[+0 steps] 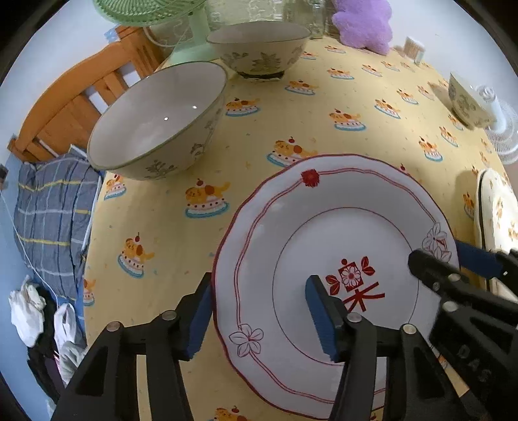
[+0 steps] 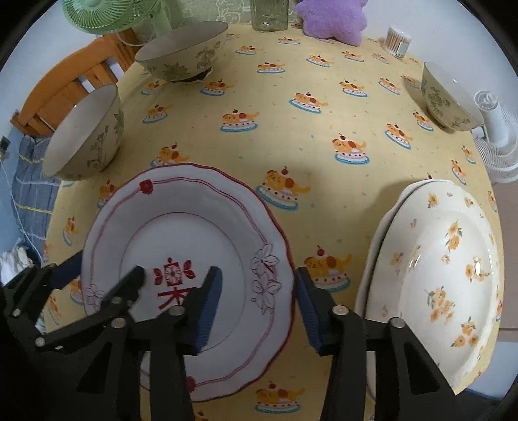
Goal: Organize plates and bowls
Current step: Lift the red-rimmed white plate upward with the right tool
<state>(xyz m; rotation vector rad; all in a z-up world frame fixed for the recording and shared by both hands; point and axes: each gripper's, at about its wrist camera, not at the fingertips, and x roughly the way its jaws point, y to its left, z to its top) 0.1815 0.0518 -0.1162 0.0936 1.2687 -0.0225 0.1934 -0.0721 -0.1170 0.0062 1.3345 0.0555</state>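
A white plate with red trim (image 1: 323, 226) (image 2: 194, 226) lies on the yellow tablecloth. My left gripper (image 1: 259, 311) is open, its fingers either side of the plate's left rim. My right gripper (image 2: 259, 304) (image 1: 453, 262) is open, its fingers either side of the plate's right rim. Two stacked cream plates with orange flowers (image 2: 437, 275) lie to the right. Two floral bowls (image 1: 155, 123) (image 1: 259, 45) stand at the back left, also in the right wrist view (image 2: 84, 136) (image 2: 181, 48). A third bowl (image 2: 446, 97) (image 1: 466, 100) stands at the back right.
A green fan (image 2: 106, 16), a glass jar (image 2: 270, 14), a purple star cushion (image 2: 333, 17) and a cotton swab box (image 2: 398, 40) line the table's far edge. A white fan (image 2: 498, 136) stands right. A wooden chair (image 1: 81, 94) and striped cloth (image 1: 51, 220) are left.
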